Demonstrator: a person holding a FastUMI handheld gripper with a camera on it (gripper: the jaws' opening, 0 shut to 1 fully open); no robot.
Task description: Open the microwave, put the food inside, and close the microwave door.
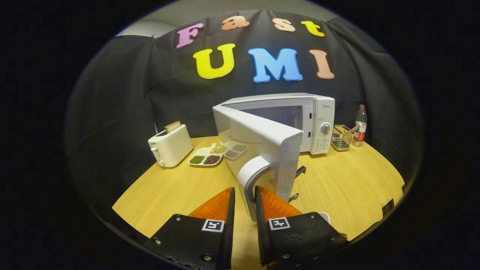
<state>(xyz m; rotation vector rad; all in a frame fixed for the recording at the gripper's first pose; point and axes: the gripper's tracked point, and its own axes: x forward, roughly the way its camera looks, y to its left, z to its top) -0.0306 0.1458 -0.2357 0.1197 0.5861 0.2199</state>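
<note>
Gripper (244,195) fingers closed in around the microwave door handle (250,180), one on each side of its lower end; whether both actually press on it cannot be told. Microwave door (258,150) swung wide open toward the fingers, edge-on, its white curved handle between the fingertips. Microwave (300,120) body beyond at 12 to 1 o'clock, white, cavity showing behind the door, round dial (325,128) on its control panel. Divided tray (205,155) of beans and grains at 11 o'clock, just left of the door, reflected in the door's face. White toaster (170,145) with a slice of toast (172,126) sticking up, further out at 10 o'clock. Wire basket (341,138) and plastic bottle (360,125) at 1 o'clock, right of the microwave. All on a wooden table (352,183).
</note>
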